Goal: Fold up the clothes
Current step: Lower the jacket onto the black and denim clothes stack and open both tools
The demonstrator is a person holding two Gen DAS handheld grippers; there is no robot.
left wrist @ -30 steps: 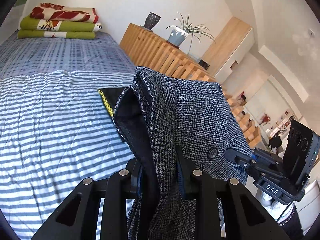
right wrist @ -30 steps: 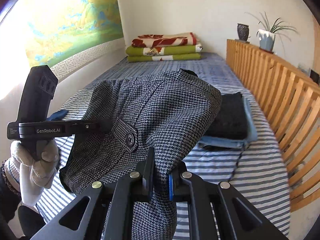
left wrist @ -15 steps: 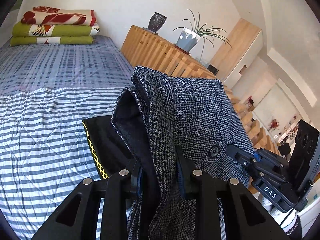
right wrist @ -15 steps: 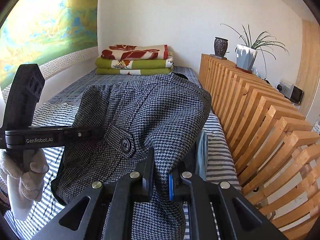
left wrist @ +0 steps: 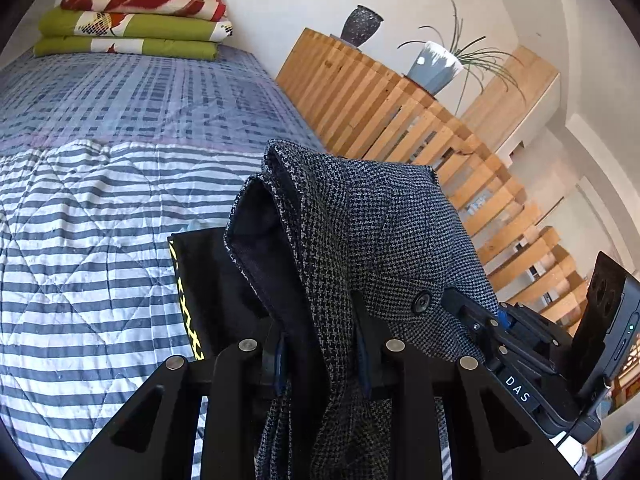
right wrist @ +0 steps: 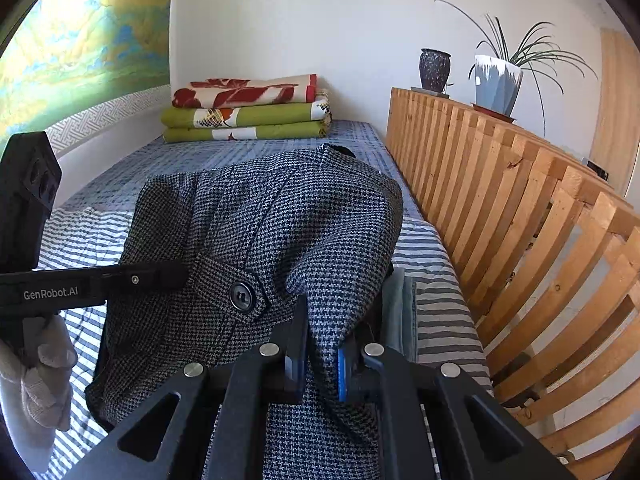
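A home bedroom: striped bed (left wrist: 88, 264), folded blankets (right wrist: 246, 110), potted plant (right wrist: 498, 80).

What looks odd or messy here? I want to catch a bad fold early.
Nothing is damaged or spilled. The houndstooth garment hangs bunched between the left gripper and right gripper, both shut on it, its dark lining showing. It hides part of the folded dark clothes on the striped bedspread.

Bed (right wrist: 440, 312) with striped quilt fills centre. Folded blankets (right wrist: 248, 108) at 12 o'clock against white wall (right wrist: 320, 20). Slatted wood rail (right wrist: 500, 208) at 3 o'clock; vase (right wrist: 435, 70), plant (right wrist: 498, 84) atop. Mural (right wrist: 80, 52) at 10 o'clock. Daylight.
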